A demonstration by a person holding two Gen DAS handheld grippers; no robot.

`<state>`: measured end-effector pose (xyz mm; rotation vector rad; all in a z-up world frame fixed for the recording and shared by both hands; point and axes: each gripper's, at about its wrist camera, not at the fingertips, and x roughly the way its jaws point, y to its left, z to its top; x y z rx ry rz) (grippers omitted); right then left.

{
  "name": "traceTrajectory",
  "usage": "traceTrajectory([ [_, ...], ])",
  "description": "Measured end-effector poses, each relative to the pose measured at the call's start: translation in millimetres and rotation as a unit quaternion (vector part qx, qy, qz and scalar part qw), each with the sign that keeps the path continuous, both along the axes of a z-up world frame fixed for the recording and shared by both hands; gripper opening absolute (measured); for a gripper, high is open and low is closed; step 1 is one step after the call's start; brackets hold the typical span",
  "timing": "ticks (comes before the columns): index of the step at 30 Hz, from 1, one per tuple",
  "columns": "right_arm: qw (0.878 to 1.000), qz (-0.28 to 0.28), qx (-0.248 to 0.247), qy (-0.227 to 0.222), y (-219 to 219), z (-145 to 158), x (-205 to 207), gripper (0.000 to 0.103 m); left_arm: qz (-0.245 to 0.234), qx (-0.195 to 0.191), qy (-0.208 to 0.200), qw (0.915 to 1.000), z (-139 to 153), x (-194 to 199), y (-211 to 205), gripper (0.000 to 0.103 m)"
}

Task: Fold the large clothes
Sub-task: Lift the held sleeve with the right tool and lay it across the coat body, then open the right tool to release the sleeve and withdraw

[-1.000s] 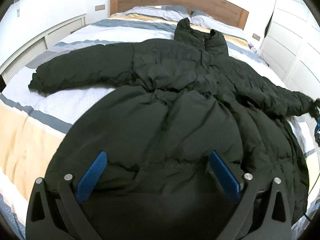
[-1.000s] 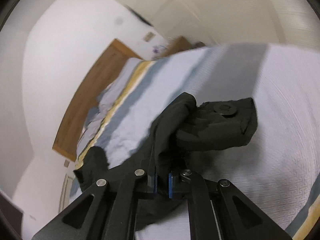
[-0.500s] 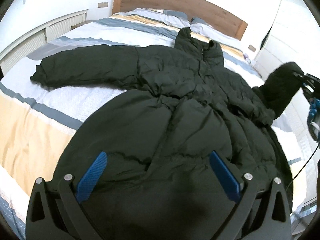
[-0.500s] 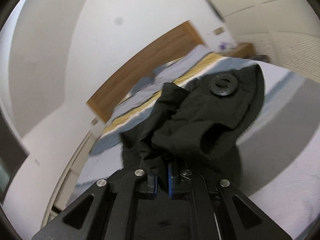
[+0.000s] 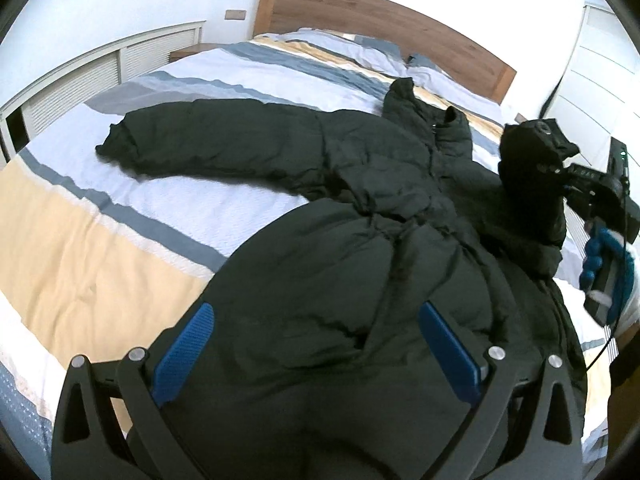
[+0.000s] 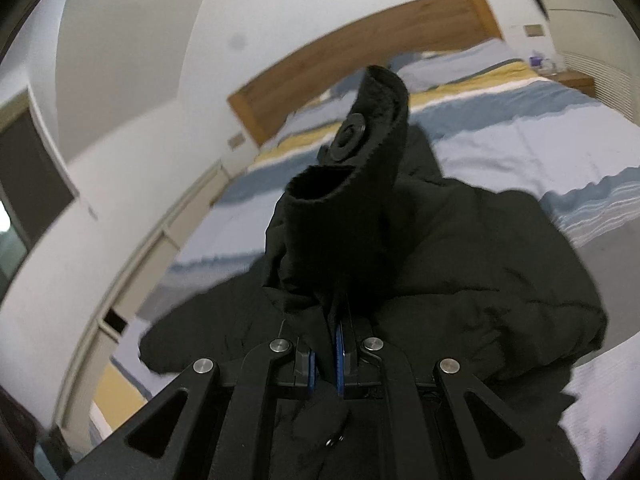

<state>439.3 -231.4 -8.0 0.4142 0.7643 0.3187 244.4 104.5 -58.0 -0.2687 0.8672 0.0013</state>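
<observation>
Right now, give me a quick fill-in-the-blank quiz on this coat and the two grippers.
1. The black coat lies on a ____.
2. The right gripper is shut on the coat's ____.
3. The left gripper has its jaws ____.
4. The other sleeve lies ____ on the bedding.

Missing words: bed; cuff; open; flat

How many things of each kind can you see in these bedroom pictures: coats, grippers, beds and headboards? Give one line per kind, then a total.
Coats: 1, the black padded coat
Grippers: 2, the left gripper and the right gripper
Beds: 1, the striped bed
Headboards: 1, the wooden headboard
Total: 5
</observation>
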Motion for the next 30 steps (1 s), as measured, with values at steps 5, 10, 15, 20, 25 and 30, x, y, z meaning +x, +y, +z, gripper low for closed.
traceTrajectory([
  [5, 0.995, 0.037, -0.082, 0.039, 32.4, -33.4, -0.3, 0.008, 0.002, -0.002, 0.010, 0.9999, -6.7, 0.2, 3.1, 0.103],
  [10, 0.988, 0.056, -0.120, 0.074, 35.3, -62.9, 3.6, 0.011, 0.006, -0.003, 0.008, 0.9999, -7.9, -3.0, 4.2, 0.103],
  [15, 0.981, 0.054, -0.161, 0.090, 40.6, -70.5, 3.7, 0.017, 0.010, 0.003, 0.003, 0.9999, -4.3, -5.5, 4.9, 0.103],
  [20, 0.984, 0.082, -0.139, 0.071, 45.1, -55.4, -4.6, 0.076, 0.013, 0.014, -0.002, 0.9998, 6.2, -6.2, 3.5, 0.103],
  [25, 0.979, 0.139, -0.147, 0.022, 56.8, -29.7, -30.8, 0.076, -0.002, 0.027, -0.003, 0.9996, 17.7, 0.6, -11.3, 0.103],
  [30, 0.979, 0.130, -0.158, -0.003, 25.4, -8.9, -46.2, 0.075, -0.027, 0.048, -0.001, 0.9985, 25.5, 14.6, -34.5, 0.103],
])
